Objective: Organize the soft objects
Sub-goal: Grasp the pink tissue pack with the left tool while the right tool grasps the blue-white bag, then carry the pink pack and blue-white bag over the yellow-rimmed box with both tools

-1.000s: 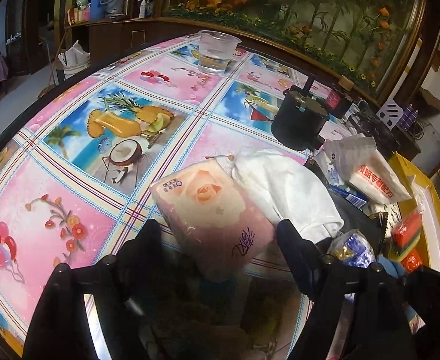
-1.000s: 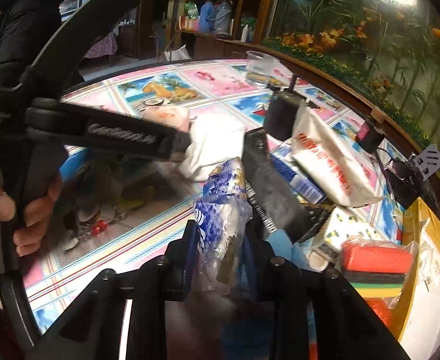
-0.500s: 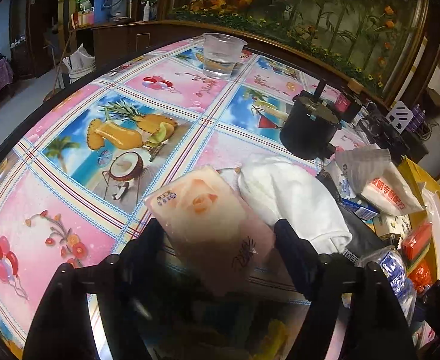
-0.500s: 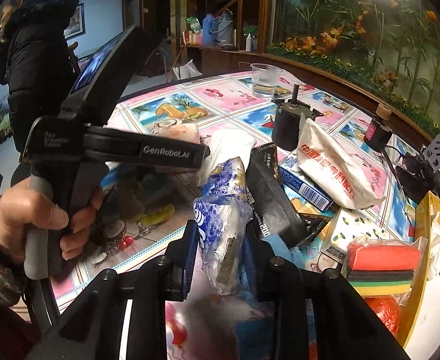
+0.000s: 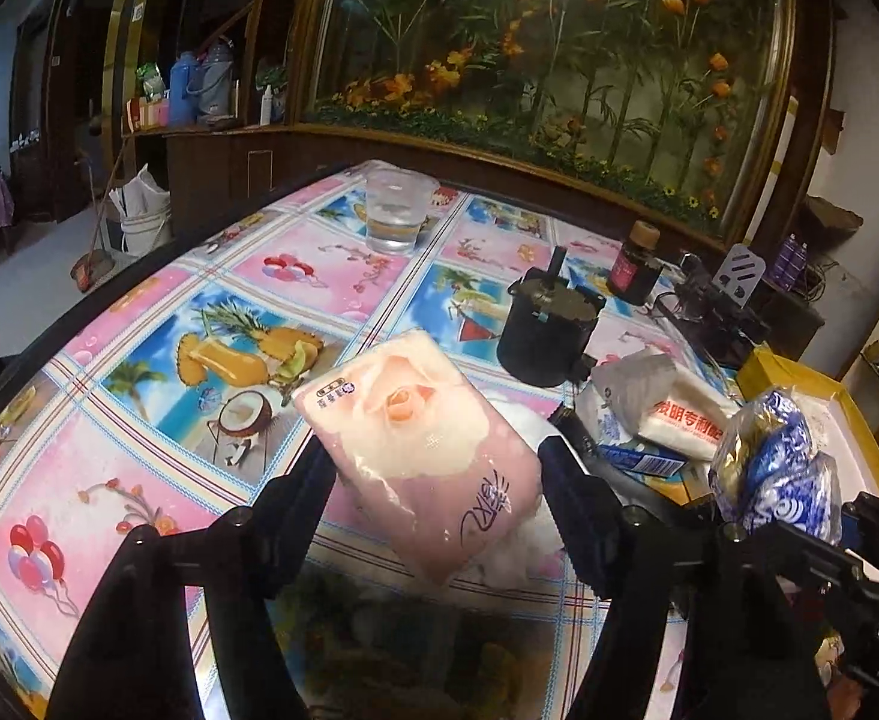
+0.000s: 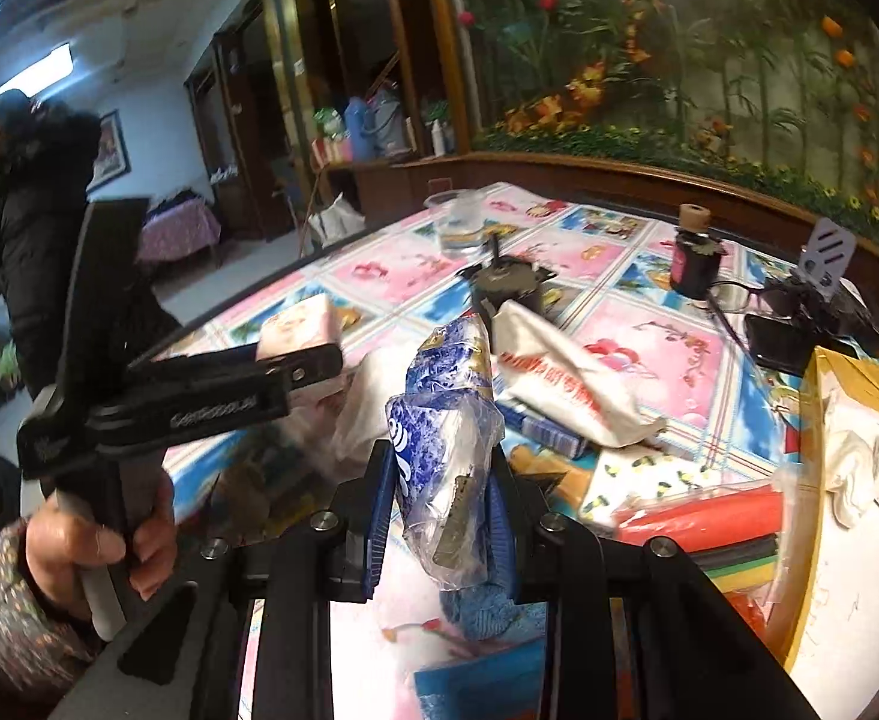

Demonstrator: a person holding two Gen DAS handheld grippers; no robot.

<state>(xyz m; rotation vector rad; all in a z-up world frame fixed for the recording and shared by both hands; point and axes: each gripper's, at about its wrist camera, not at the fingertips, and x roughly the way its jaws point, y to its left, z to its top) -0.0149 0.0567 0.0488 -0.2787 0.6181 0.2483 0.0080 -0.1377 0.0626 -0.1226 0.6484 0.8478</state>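
1. Lower centre of the left wrist view: the left gripper has the pink tissue pack between its closing jaws, lifted off the patterned tablecloth.
2. Behind it, upper centre, stands a cup of water.
3. Lower centre of the right wrist view: the right gripper is clamped on a blue-and-white plastic bag.

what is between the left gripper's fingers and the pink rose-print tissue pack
Nothing visible. The pink rose-print tissue pack already sits tilted between the left gripper fingers, raised off the patterned tablecloth; the jaws are closing on it. The white cloth bundle lies beneath, not between.
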